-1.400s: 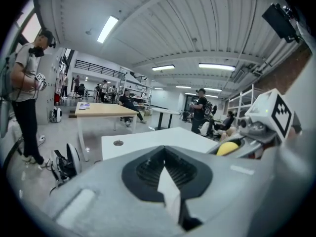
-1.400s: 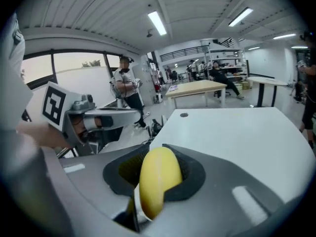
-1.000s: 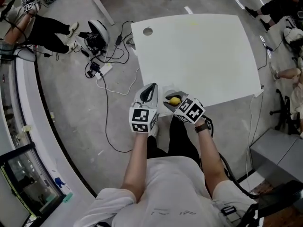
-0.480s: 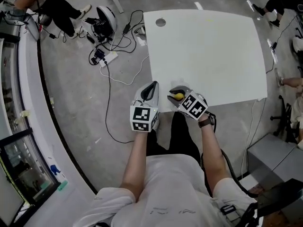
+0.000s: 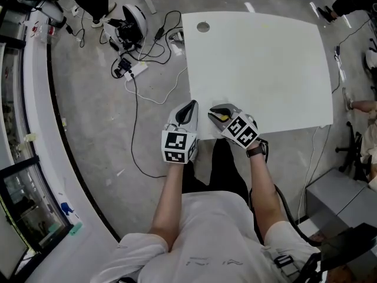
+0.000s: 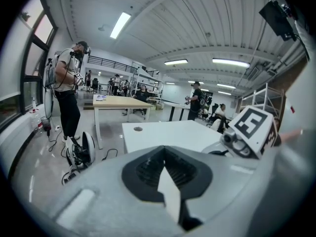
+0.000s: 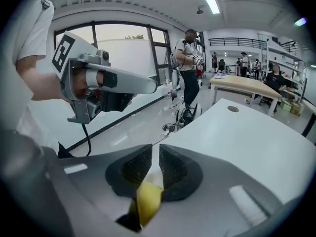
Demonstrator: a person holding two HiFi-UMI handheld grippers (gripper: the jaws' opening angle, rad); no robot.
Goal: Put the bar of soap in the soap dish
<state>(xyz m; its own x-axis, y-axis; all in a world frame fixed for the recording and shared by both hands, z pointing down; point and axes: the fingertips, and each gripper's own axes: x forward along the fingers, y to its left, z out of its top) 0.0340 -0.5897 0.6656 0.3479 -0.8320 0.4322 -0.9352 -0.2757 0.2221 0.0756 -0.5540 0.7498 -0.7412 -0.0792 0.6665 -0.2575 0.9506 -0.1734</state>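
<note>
Clamping a yellow bar of soap (image 7: 147,201), the right gripper (image 7: 155,154) has its two dark ribbed pads (image 7: 133,169) drawn nearly together, with the soap wedged low between them and poking back toward the camera

The left gripper (image 6: 164,154) also has its jaws closed, on a thin white piece (image 6: 170,191) that stands edge-on between the pads. This may be the rim of the soap dish, but the view is too tight to be sure

Seen from the head, both grippers are held side by side, close together, just over the near edge of a white table (image 5: 259,63). The soap shows only as a small yellow spot inside the right jaws. The tabletop beyond them is bare apart from a round grey hole near its far left corner, and no dish can be made out standing on it

Around the table is a grey floor (image 5: 88,134), with cables (image 5: 138,69) trailing to the left

By these pictures the soap has been picked up and is held in the air, not yet set into any dish. Bringing it to the dish and letting go are what remain
</note>
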